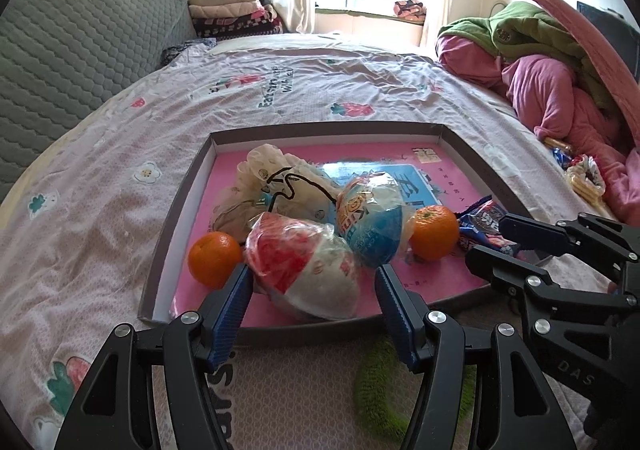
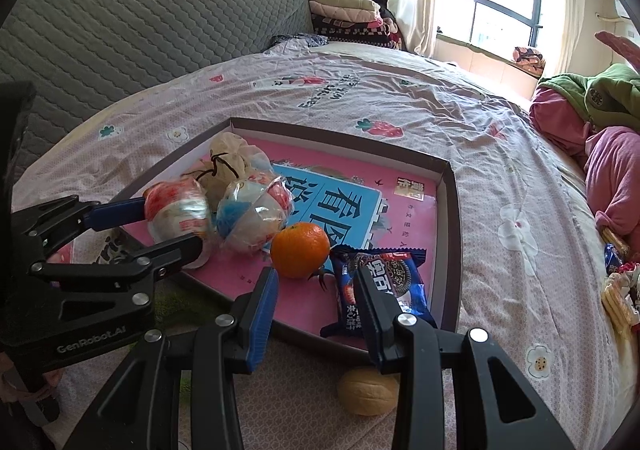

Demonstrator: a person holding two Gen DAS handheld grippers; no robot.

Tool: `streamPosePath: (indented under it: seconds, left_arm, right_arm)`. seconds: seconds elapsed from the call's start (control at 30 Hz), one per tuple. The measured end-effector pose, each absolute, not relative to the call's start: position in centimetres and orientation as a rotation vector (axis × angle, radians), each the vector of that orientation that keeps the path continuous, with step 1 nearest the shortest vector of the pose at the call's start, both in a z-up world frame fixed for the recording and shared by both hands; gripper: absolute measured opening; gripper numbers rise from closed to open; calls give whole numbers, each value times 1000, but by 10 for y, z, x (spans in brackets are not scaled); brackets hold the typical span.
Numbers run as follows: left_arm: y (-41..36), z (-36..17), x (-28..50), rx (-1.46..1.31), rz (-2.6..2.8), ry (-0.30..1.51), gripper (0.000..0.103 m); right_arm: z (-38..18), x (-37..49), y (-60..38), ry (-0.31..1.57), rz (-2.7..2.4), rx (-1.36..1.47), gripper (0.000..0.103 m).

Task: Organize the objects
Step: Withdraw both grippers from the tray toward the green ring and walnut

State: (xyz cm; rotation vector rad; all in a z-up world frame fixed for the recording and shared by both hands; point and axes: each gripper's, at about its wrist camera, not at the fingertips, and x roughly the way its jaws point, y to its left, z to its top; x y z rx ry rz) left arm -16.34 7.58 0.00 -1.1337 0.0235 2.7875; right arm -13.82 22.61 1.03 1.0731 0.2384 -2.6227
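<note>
Left tongs (image 1: pixel 312 282) stand wide, fingers either side of the red-and-white wrapped bun (image 1: pixel 304 270) at the near edge of the tray (image 1: pixel 176 210). Not clamped; whether a pad already brushes the wrapper, cannot tell. Right tongs (image 2: pixel 316 290) also spread wide, empty, hanging over the tray's near corner between the orange (image 2: pixel 300 250) and the blue cookie packet (image 2: pixel 376 286).

Where things lie: tray sits on the bed (image 1: pixel 120 154), and holds both wrapped buns, the blue-and-white one (image 1: pixel 368 222) leaning on the red, a cloth pouch (image 1: pixel 272 186) behind them, and a second orange (image 1: pixel 214 258) on the left just beside the left finger.

Risks, as I judge them:
- Wrapper is loose, slippery plastic. Closing on it may catch film only, and the bun slides out.
- Lifting the red bun would likely disturb the blue one resting against it; either orange could roll.
- Soft mattress under the tray: a downward push may tilt it.
- The two tongs work near each other; a sideways sweep could knock them together.

Hard to see:
- A walnut (image 2: pixel 368 390) lies on the bed outside the tray, partly behind the right tongs.
- Something green and fuzzy (image 1: pixel 380 382) below the left tongs, unidentifiable.
- More snacks (image 2: pixel 616 290) at the right edge, cut off.
</note>
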Motion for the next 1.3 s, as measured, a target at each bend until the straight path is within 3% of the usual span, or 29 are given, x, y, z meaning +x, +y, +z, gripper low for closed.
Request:
streamPosePath:
  seconds: [1.3]
  left_arm:
    - [75,37,-113,-1087,2806,-24,65]
  right_arm:
    - [51,-106,254,83,-2676,947,50]
